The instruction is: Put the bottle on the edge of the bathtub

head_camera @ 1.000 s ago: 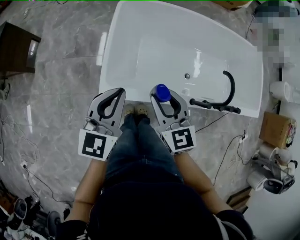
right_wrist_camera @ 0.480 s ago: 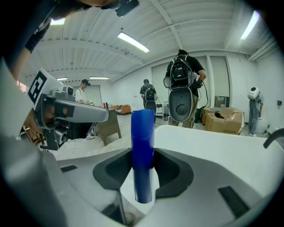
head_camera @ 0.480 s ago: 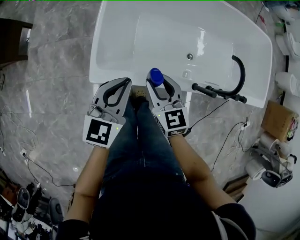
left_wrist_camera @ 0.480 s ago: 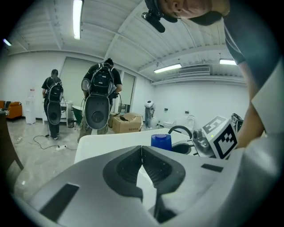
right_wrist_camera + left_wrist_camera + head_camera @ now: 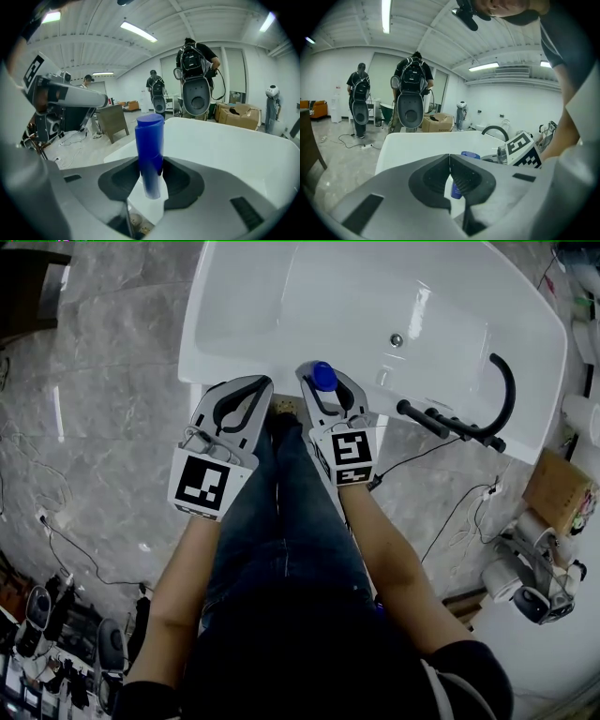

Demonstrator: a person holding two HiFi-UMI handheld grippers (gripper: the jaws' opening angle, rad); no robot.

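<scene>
A blue bottle (image 5: 323,374) stands upright between the jaws of my right gripper (image 5: 325,382), which is shut on it. It hangs over the near rim of the white bathtub (image 5: 234,296). In the right gripper view the bottle (image 5: 150,140) fills the gap of the right gripper (image 5: 150,165), with the tub (image 5: 225,140) behind it. My left gripper (image 5: 253,388) hovers beside it at the same rim, shut and holding nothing. In the left gripper view the left gripper (image 5: 450,161) has its pads touching, and the bottle (image 5: 468,156) shows just beyond them.
A black curved hose and handle (image 5: 469,423) lie on the tub's right rim, near the drain (image 5: 397,339). Cables run over the marble floor (image 5: 103,427). A cardboard box (image 5: 561,495) and gear stand at right. People wearing backpacks (image 5: 412,93) stand beyond the tub.
Both grippers have shifted up in the head view, and the tub has slid slightly with the camera. The right gripper's hold on the bottle is unchanged, and the left stays shut.
</scene>
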